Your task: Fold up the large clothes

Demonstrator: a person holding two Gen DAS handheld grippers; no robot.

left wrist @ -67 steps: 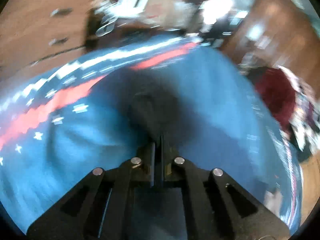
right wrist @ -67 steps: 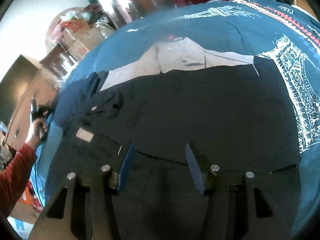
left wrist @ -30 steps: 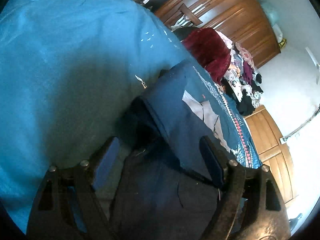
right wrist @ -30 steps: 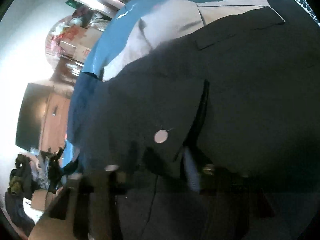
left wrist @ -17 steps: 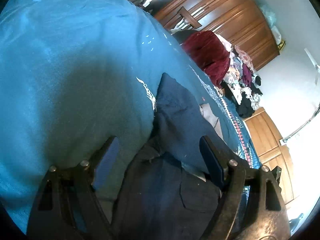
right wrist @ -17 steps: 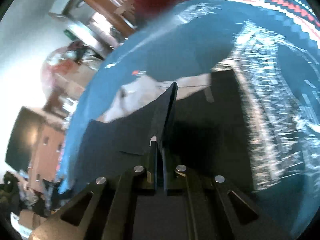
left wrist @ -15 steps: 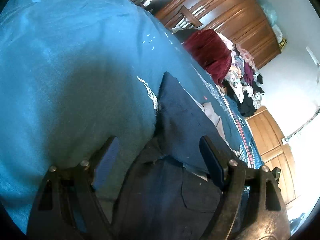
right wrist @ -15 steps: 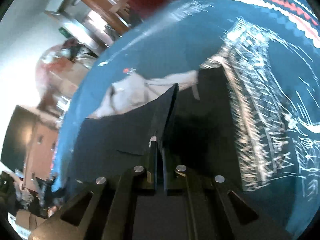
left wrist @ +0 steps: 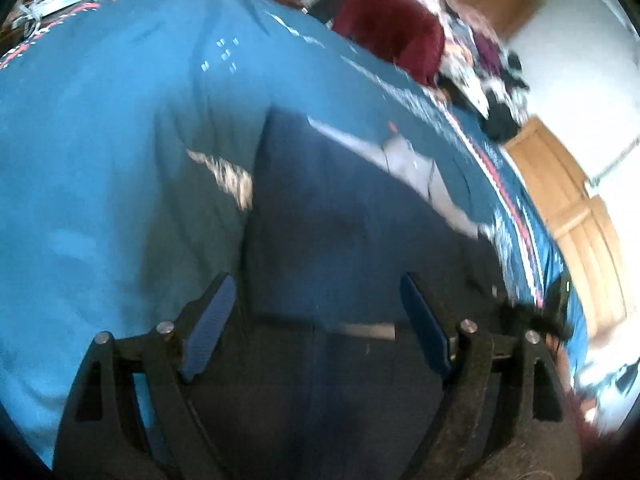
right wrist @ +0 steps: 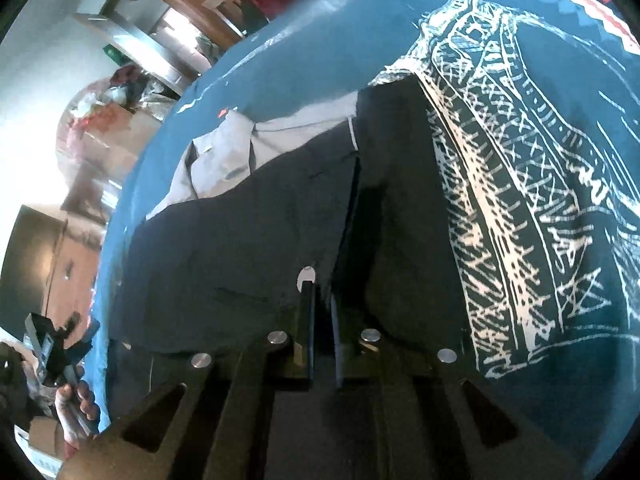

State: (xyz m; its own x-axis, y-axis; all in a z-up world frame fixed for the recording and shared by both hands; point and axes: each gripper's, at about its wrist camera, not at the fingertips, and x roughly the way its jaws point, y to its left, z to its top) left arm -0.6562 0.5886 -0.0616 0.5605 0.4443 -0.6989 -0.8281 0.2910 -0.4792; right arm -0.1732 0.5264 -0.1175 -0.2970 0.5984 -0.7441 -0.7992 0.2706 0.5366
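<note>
Blue bedspread printed with a white tower carries the dark navy garment we are folding, spread flat with its pale grey lining showing at the far end. Our left gripper hangs over the cloth with jaws wide apart and nothing between them. Our right gripper has its jaws nearly together but parting, a raised fold of the garment beside a silver button standing in the narrow gap.

Right tool has pinched the dark garment's flap and dragged it across — jaws opening.
</note>
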